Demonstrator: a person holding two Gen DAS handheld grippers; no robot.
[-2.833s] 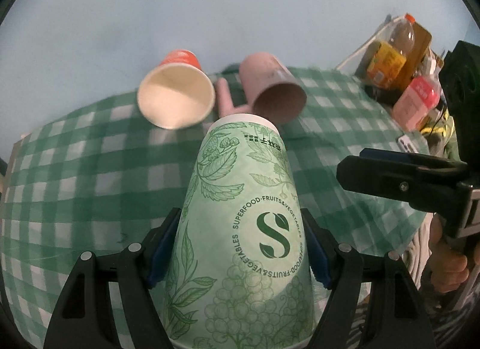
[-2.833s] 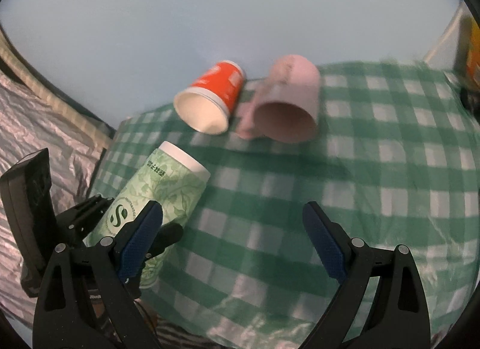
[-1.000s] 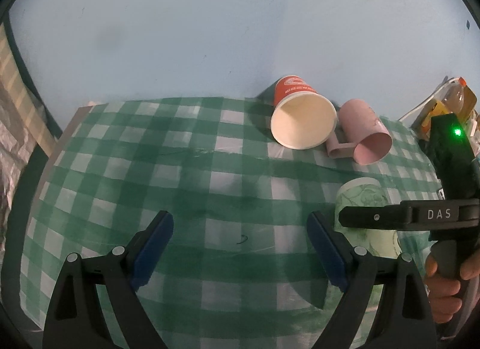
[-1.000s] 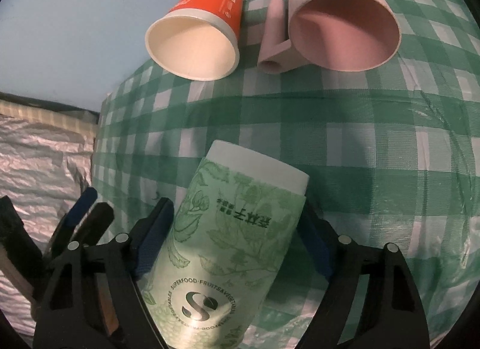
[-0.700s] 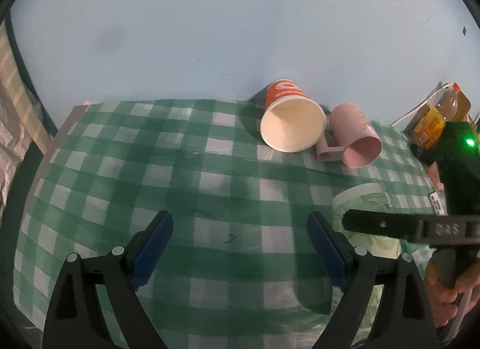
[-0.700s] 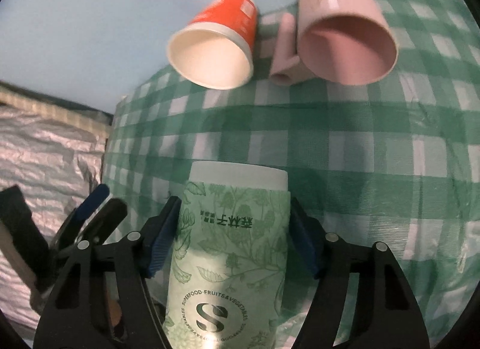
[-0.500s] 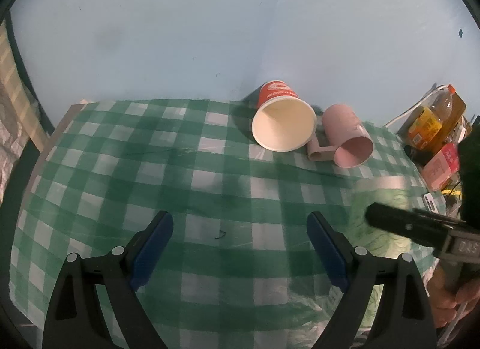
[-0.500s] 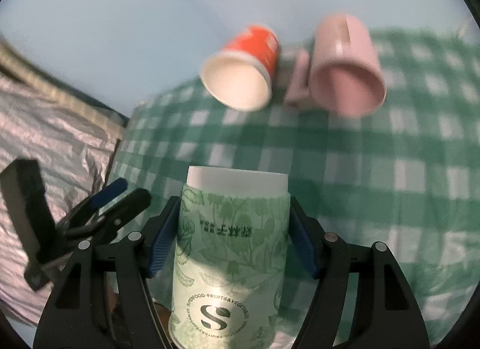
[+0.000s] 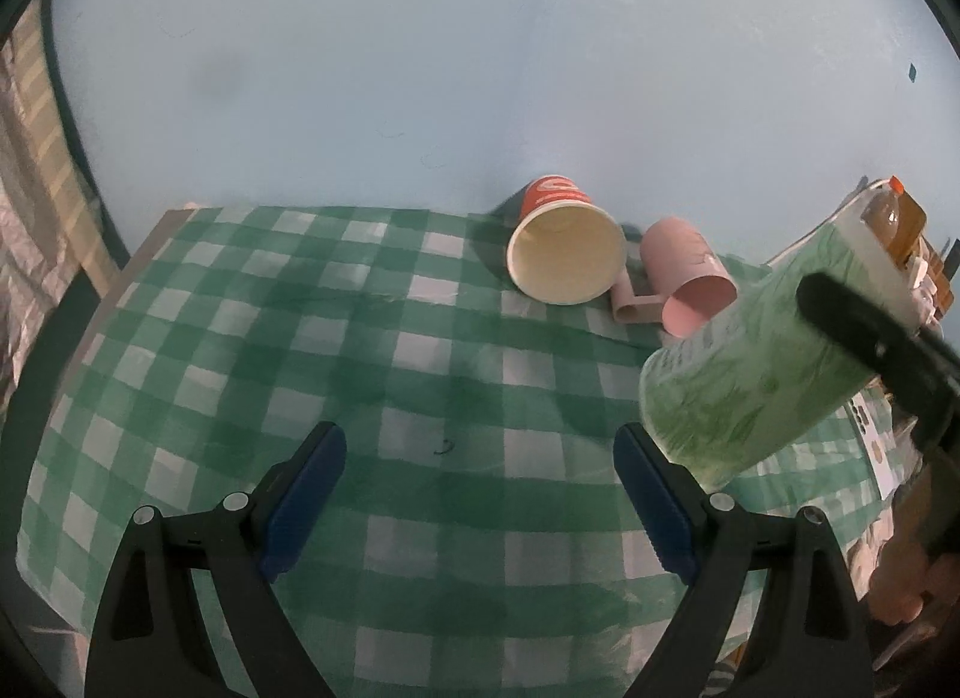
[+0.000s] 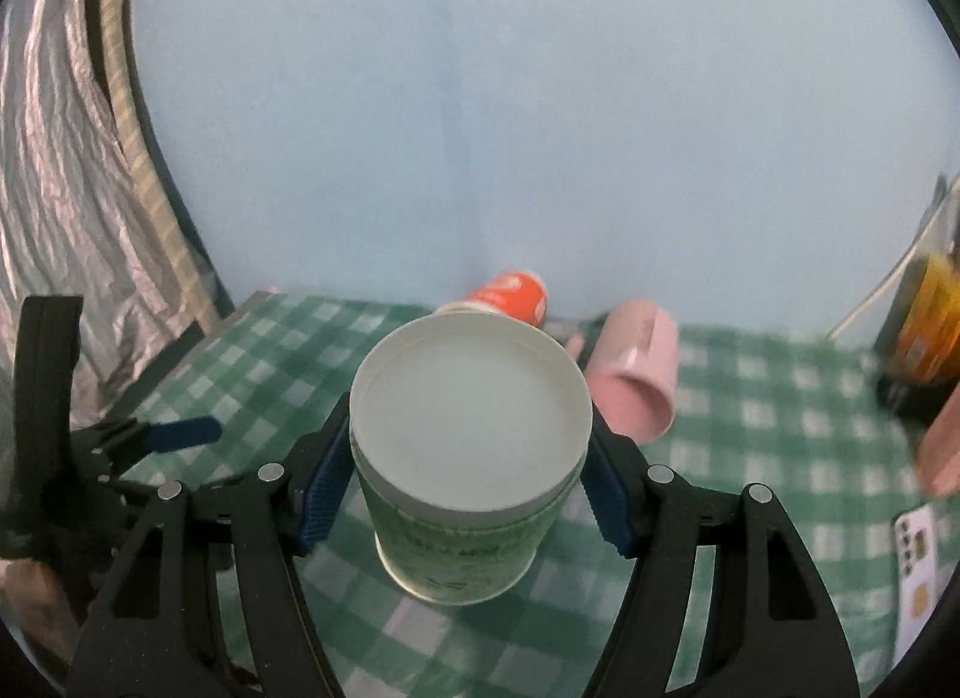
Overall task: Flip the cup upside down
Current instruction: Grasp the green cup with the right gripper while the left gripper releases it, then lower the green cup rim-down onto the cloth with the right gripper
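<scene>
Starting from the left side, the left gripper (image 9: 474, 476) hangs above the worktop (image 9: 252, 350) with its blue fingers (image 9: 303, 485) wide apart and nothing between them; under it there is only the green checked cloth. More to the middle, at the far edge near the blue wall, a red paper cup (image 9: 564, 254) lies on its side with the mouth toward the camera, and just beside it a pink mug (image 9: 690, 290) lies on its side too. On the right, the right gripper (image 10: 465, 485) has its fingers clamped on the green paper cup (image 10: 465, 458), which is in the air above the cloth and touches nothing else. In the left wrist view this cup (image 9: 756, 356) is tilted, with the white end pointing up and to the right. In the right wrist view a flat white round face looks at the camera; I judge it is the cup's bottom, but I cannot be sure.

I think the turning step is in progress and is not yet finished. The next move probably calls for more rotation of the right wrist until the mouth faces straight down, then lowering the cup to a free part of the cloth and only then letting the fingers part.
</scene>
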